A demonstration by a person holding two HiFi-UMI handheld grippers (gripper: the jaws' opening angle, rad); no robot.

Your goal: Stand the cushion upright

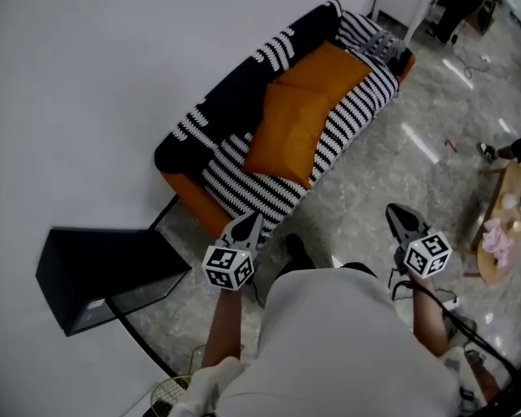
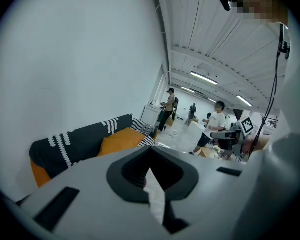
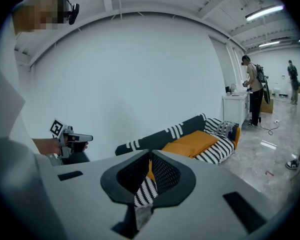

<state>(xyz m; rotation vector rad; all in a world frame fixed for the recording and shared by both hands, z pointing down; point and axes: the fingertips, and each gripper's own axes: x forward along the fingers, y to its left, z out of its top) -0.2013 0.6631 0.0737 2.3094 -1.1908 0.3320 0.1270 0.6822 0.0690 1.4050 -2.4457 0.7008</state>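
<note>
The cushion [image 1: 286, 133] is orange and lies flat on the striped throw of the sofa [image 1: 210, 111], about midway along the seat, with its far edge up by the dark backrest. A second orange cushion [image 1: 330, 66] lies beyond it toward the sofa's far end. Nothing is stood up yet, so as I judge it the whole job remains: close the gap, take hold of the cushion and tip it onto its edge against the backrest.

I am standing on the floor [image 1: 373, 181] off the sofa's near end, well apart from the cushion. My left tongs [image 1: 250, 222] are shut with nothing in them, and through the slit between the tips I see only floor. My right tongs [image 1: 398, 214] are closed and empty too, with only a sliver of the striped throw showing past them.

Both hands are held out in front of me, side by side and apart. Each pair of tongs is tilted a little downward and aimed toward the sofa, the left nearer its front edge and the right out over open floor.
</note>
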